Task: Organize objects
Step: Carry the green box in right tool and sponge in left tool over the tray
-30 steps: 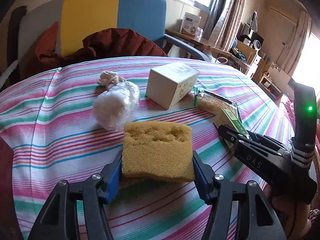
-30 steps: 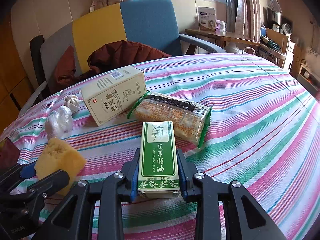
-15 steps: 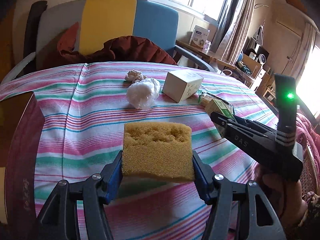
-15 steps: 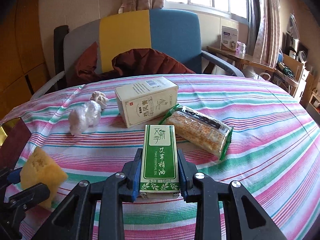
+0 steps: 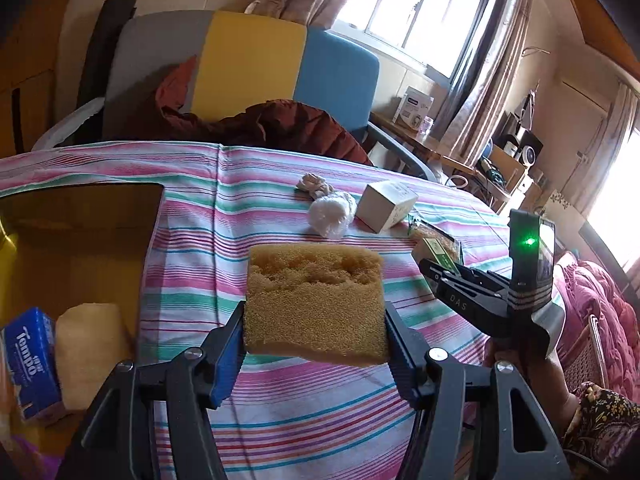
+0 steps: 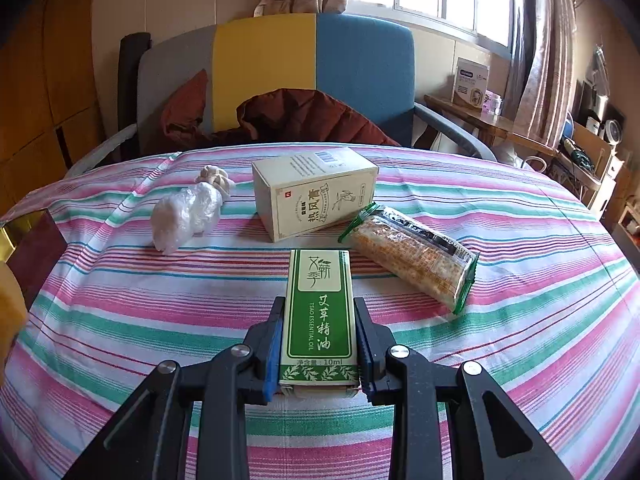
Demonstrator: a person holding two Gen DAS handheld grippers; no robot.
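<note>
My left gripper (image 5: 314,340) is shut on a yellow sponge (image 5: 314,300) and holds it above the striped tablecloth (image 5: 280,412). My right gripper (image 6: 320,342) is shut on a green essential oil box (image 6: 320,312) held over the cloth; it also shows in the left wrist view (image 5: 430,268). A box (image 5: 76,264) with a gold inside lies at the left, holding a blue Tempo tissue pack (image 5: 30,360) and a pale roll (image 5: 92,352). On the cloth lie a beige carton (image 6: 316,192), a cracker packet (image 6: 412,256) and a white plastic bundle (image 6: 186,216).
A small knotted cloth lump (image 6: 214,178) lies beside the plastic bundle. A chair (image 6: 280,76) with a dark red jacket (image 6: 288,120) stands behind the table. A desk (image 6: 492,120) with clutter is at the right.
Both grippers have drawn back and left from the items with their loads. The box at the left has come into the left wrist view. The table items look farther away.
</note>
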